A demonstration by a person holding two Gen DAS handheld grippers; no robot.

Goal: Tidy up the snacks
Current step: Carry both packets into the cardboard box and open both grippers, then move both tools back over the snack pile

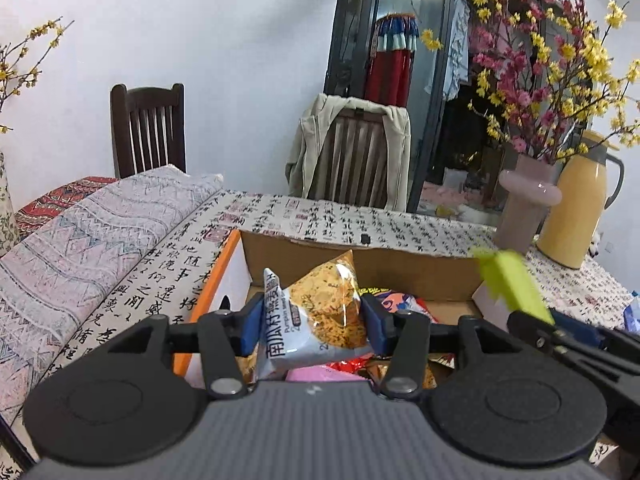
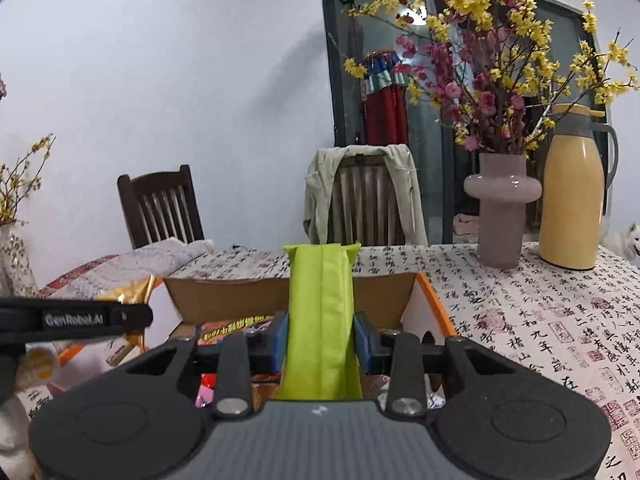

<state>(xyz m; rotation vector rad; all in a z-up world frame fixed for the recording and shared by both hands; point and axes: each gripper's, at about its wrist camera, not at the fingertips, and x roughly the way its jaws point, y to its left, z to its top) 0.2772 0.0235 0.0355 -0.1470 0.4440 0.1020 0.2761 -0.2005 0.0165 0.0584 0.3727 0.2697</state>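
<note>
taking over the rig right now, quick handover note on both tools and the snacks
Left tool: blue pads pressed on a clear-and-white plastic pumpkin-crisp packet, held above the open orange-edged cardboard box.
Right tool: shut on a lime-green fabric-like pouch, upright, also over the box.
Box: sits on the calligraphy-print tablecloth and already holds several mixed snack packets.
Done: both items picked up and brought over the box.
Left: probably lower and release each one inside, then check the table for more snacks.
</note>
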